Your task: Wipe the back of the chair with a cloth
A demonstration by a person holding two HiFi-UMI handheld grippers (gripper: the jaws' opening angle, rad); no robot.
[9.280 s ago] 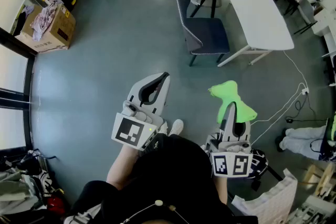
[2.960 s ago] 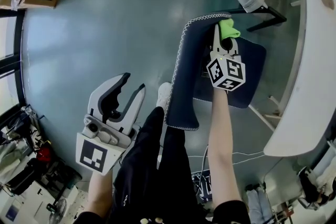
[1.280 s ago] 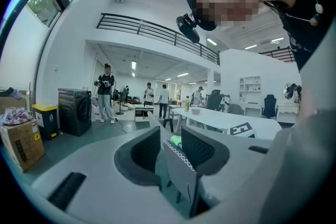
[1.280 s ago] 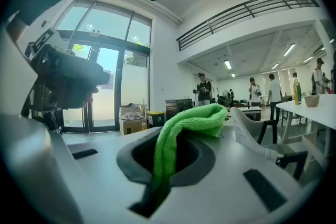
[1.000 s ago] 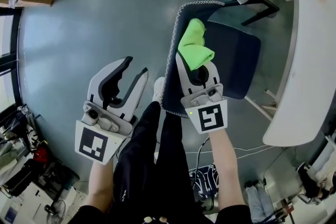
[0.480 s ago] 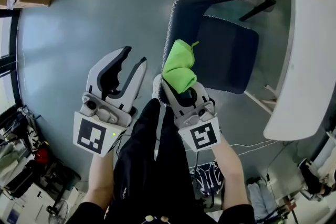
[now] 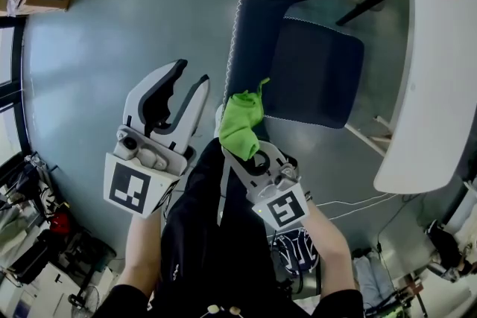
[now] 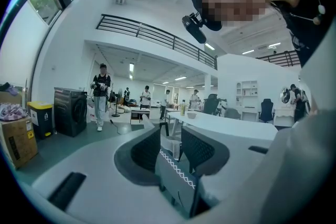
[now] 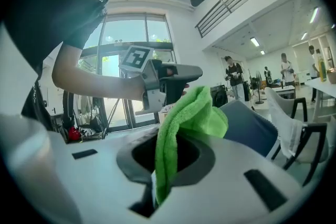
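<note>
**Green cloth gripped at the near end of the chair back**

The left gripper (image 7: 190, 78) is held left of the chair, its jaws wide apart. Just right of it, the right gripper (image 7: 240, 153) is clamped on a bunched green cloth (image 7: 240, 121). The cloth stands lengthwise out of the jaws and points far, toward the dark blue chair (image 7: 317, 71). Its tip overlaps the near end of the chair back (image 7: 250, 33); whether they touch cannot be told. The back runs near to far, with the seat on its right, beside the white surface (image 7: 432, 86).
</note>
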